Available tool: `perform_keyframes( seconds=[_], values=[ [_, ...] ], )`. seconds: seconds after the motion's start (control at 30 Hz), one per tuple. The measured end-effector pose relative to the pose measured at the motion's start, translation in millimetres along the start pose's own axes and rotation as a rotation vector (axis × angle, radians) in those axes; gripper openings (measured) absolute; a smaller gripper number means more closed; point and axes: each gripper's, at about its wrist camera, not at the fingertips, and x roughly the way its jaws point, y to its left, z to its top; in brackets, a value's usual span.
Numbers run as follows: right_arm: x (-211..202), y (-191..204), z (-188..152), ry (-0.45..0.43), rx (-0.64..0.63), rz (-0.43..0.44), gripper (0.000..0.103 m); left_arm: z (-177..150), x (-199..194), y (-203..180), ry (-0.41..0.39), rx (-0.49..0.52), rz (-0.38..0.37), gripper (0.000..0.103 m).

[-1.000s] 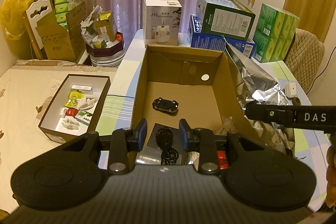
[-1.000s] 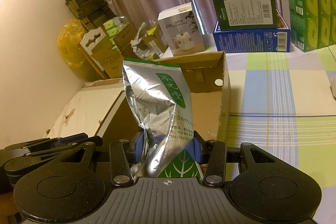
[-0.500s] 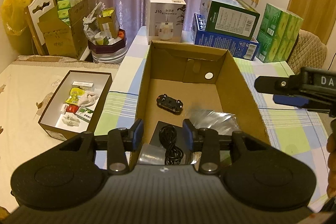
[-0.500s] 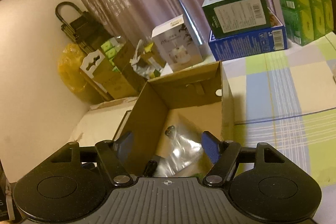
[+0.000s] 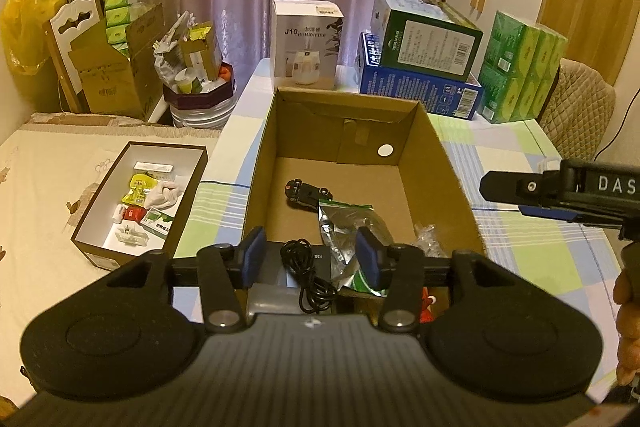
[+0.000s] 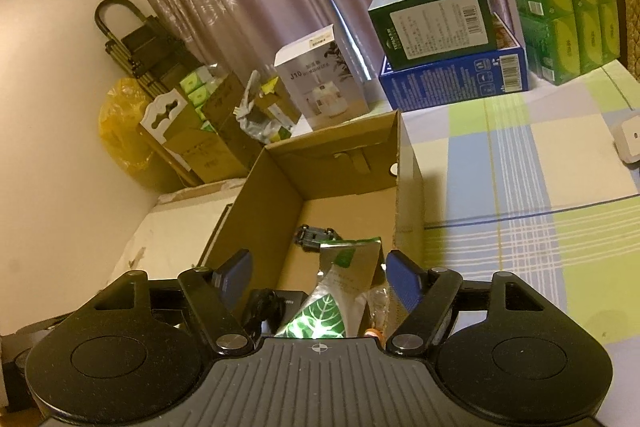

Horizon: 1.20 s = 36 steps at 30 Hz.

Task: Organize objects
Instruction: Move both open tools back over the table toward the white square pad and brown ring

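The foil pouch (image 5: 349,231) lies inside the cardboard box (image 5: 448,163) on the table (image 6: 520,155) — beside the toy car (image 5: 306,191) and black cable (image 5: 306,273). Both the left hand-held gripper (image 5: 311,255) and right hand-held gripper (image 6: 318,275) gape empty, so this placement looks finished — next comes choosing another loose item.

An open cardboard box (image 5: 452,167) stood on the checked tablecloth. Inside it a crumpled silver foil pouch (image 5: 348,231) with a green leaf print lay flat near the front wall, beside a coiled black cable (image 5: 304,267). A small black toy car (image 5: 306,191) sat behind the pouch, mid-floor.
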Motion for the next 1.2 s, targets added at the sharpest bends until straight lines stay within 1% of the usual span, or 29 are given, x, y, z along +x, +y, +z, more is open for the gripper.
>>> perform_keyframes(
  seconds=[0.07, 0.13, 0.2, 0.27, 0.33, 0.37, 0.4, 0.43, 0.5, 0.57, 0.63, 0.7, 0.77, 1.03, 1.2],
  values=[
    [-5, -1, 0, -0.004, 0.0, -0.004, 0.071, 1, -4, -4, -0.004, 0.002, 0.002, 0.05],
    [-12, -4, 0, -0.01, 0.001, -0.01, 0.072, 1, -9, -7, -0.007, 0.004, 0.007, 0.059],
    [-19, -7, -1, -0.014, 0.0, -0.018, 0.073, 2, -15, -13, -0.012, 0.007, 0.009, 0.06],
    [-27, -11, -2, -0.018, 0.004, -0.029, 0.073, 3, -20, -19, -0.018, 0.011, 0.007, 0.065],
    [-36, -17, -2, -0.025, 0.011, -0.037, 0.074, 5, -27, -25, -0.029, 0.016, 0.004, 0.076],
    [-42, -21, -2, -0.03, 0.014, -0.041, 0.075, 5, -31, -29, -0.036, 0.018, 0.001, 0.079],
    [-47, -25, -3, -0.034, 0.016, -0.047, 0.075, 6, -34, -33, -0.046, 0.019, -0.004, 0.085],
    [-53, -28, -3, -0.039, 0.018, -0.052, 0.075, 7, -37, -37, -0.053, 0.018, -0.009, 0.089],
    [-65, -37, -4, -0.051, 0.024, -0.061, 0.076, 8, -43, -47, -0.06, 0.023, -0.025, 0.091],
    [-78, -46, -5, -0.065, 0.03, -0.077, 0.077, 9, -47, -59, -0.063, 0.035, -0.038, 0.095],
    [-91, -59, -6, -0.078, 0.038, -0.099, 0.078, 9, -50, -71, -0.072, 0.047, -0.045, 0.102],
    [-106, -75, -8, -0.091, 0.05, -0.125, 0.079, 9, -52, -86, -0.079, 0.049, -0.052, 0.102],
    [-119, -90, -10, -0.103, 0.066, -0.15, 0.08, 8, -51, -100, -0.073, 0.05, -0.075, 0.102],
    [-172, -160, -20, -0.148, 0.155, -0.261, 0.081, 3, -38, -172, -0.038, 0.121, -0.171, 0.102],
    [-197, -194, -25, -0.165, 0.183, -0.322, 0.081, 0, -28, -210, -0.029, 0.139, -0.207, 0.102]
  ],
)
